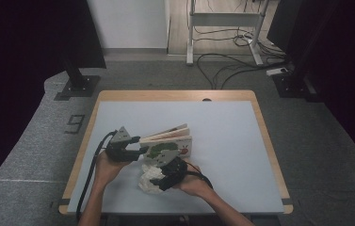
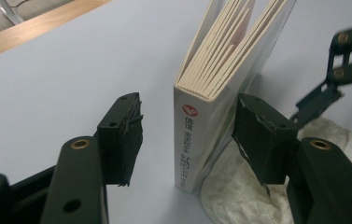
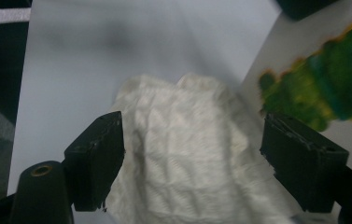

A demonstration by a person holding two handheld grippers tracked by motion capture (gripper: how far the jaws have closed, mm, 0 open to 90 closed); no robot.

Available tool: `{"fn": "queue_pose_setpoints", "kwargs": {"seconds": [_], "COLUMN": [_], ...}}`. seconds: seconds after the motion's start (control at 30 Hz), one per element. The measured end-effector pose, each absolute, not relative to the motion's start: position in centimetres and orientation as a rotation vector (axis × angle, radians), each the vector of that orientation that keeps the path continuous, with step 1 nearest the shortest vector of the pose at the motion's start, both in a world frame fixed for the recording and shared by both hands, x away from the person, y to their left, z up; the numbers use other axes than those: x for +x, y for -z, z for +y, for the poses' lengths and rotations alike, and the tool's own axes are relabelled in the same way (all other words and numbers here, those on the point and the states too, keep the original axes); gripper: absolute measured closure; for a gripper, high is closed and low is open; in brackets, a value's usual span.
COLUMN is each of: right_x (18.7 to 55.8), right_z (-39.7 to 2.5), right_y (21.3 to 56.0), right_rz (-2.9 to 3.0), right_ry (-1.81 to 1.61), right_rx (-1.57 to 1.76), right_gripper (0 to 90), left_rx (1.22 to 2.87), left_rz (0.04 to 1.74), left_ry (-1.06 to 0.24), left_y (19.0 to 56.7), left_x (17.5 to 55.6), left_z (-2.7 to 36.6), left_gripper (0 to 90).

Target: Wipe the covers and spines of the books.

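Bracketing book [image 2: 197, 135] spine w/ spread L gripper [image 2: 187, 133]; hovering spread R gripper [image 3: 192, 158] over cloth [image 3: 183, 154]. Next: closing both.

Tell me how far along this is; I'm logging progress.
Early stage. Done: the board book stands on its edge on the table. In hand: the open left gripper straddles its spine; the open right gripper hovers over the crumpled white cloth. Left: gripping either.
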State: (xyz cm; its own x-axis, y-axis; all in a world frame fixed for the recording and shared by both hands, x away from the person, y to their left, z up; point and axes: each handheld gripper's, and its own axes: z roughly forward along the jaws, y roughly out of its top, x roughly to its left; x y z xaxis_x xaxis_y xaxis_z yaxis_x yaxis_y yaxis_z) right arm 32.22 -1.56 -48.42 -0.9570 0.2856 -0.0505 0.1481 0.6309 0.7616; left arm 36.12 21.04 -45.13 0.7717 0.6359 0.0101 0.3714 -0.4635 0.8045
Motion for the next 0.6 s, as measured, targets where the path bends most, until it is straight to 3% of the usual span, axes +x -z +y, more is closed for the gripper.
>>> {"fn": "queue_pose_setpoints", "kwargs": {"seconds": [0.6], "right_x": [33.8], "right_z": [-3.7], "right_y": [46.6], "right_rz": [2.612], "right_ry": [-1.316], "right_rx": [0.476], "right_gripper": [23.2], "left_rx": [2.099], "left_rz": [0.754], "left_ry": [-0.383], "left_y": [45.2], "left_x": [36.2], "left_z": [21.0], "left_gripper": [42.2]}}
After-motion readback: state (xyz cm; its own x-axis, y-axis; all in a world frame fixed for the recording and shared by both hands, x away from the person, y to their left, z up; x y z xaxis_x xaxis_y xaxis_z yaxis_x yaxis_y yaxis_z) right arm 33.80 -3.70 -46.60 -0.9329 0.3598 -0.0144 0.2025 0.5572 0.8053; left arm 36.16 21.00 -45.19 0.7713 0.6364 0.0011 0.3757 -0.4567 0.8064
